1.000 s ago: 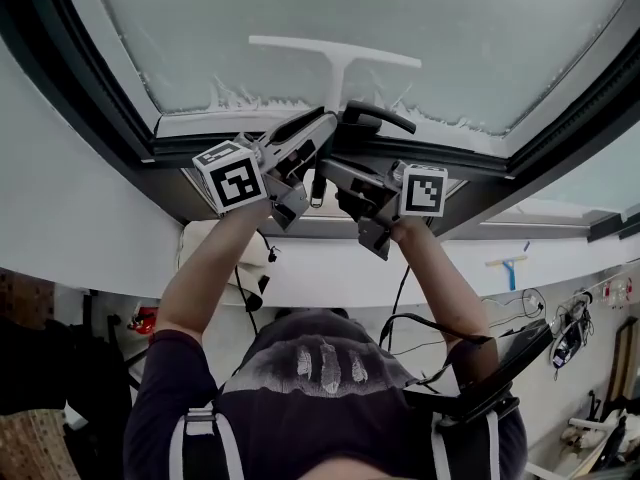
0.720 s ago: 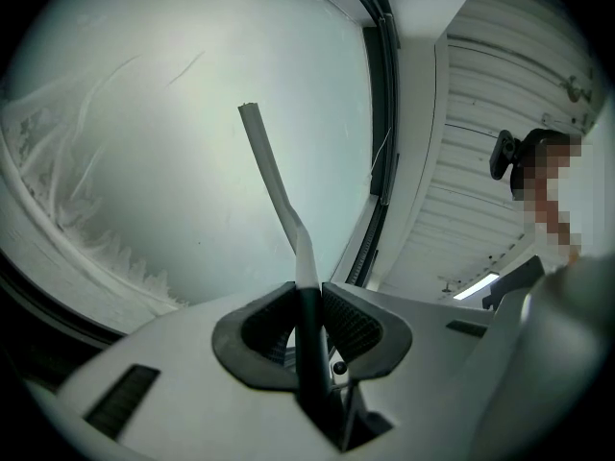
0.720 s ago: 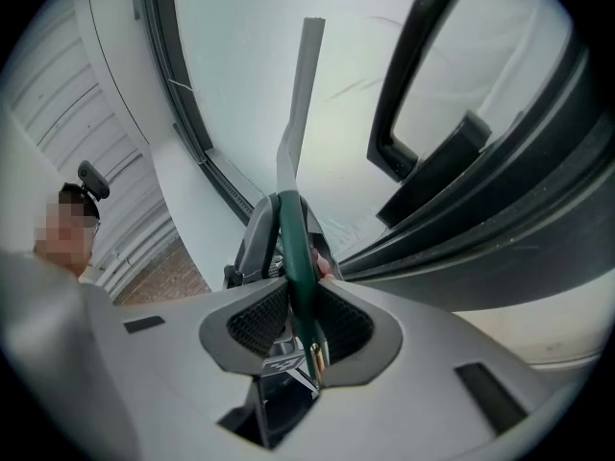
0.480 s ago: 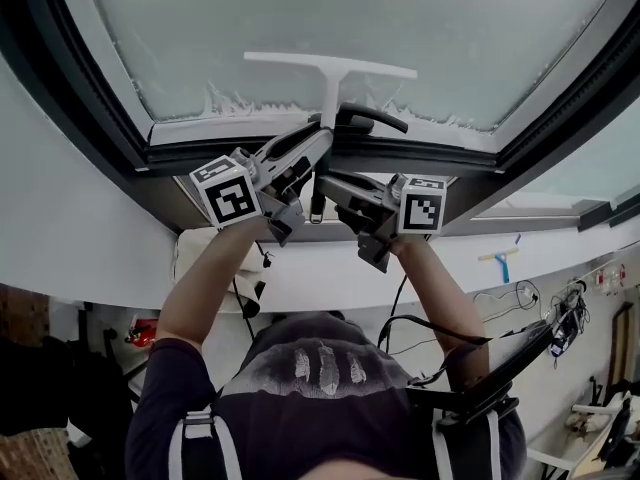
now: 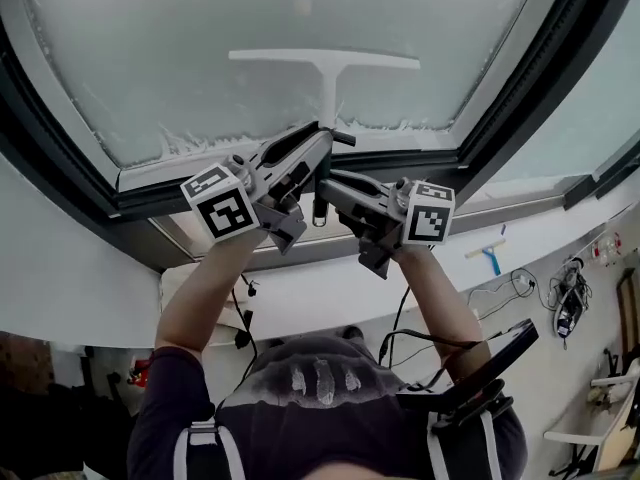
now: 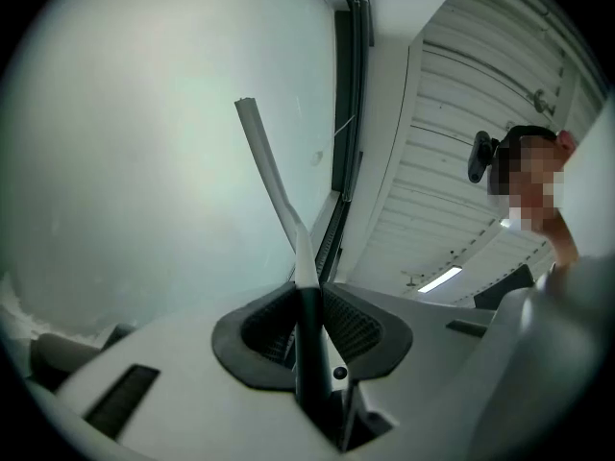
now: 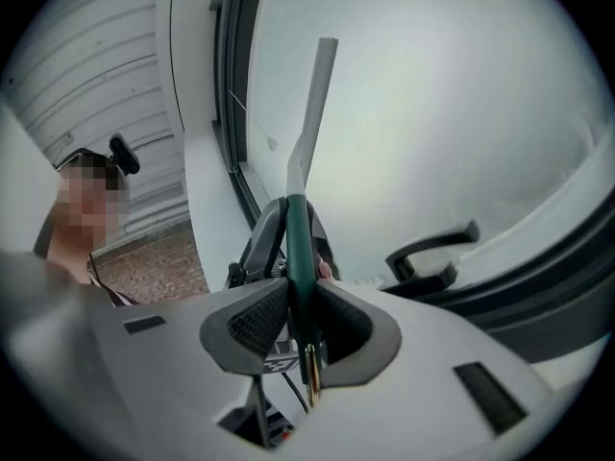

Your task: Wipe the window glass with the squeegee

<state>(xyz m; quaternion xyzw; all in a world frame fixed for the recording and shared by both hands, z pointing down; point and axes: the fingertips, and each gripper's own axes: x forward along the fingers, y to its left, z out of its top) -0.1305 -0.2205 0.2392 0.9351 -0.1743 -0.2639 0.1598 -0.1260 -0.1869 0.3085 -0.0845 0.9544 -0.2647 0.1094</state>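
We are in the wiping step itself. The squeegee (image 5: 325, 63) is up on the glass (image 5: 180, 48). Its white blade (image 5: 270, 56) lies level across the middle of the pane, a little above the lower edge, and it seems to rest flat against the glass. The shaft (image 5: 327, 103) runs from the blade down toward the lower frame (image 5: 90, 193).

Both claws hold this shaft together. The left claw (image 6: 309, 329) is closed on it: the two ribbed pads press it from both sides and stand apart only by its thickness. The right claw (image 7: 293, 320) is closed in the same way on the dark green end of the shaft, just below the left one. So each claw has the squeegee, and neither is empty.

Along the lower edge of the glass there is a rough band of white foam (image 5: 190, 140), so we judge that this part is not yet clean. Most of the pane looks misty, and we cannot tell how much of it is already wiped.

For the next move, we think the blade must stay flat and pressed evenly, so both claws should travel together without twisting. The black window handle (image 7: 432, 253) sits on the lower frame near the claws, and a stroke going down must stop before they hit it.
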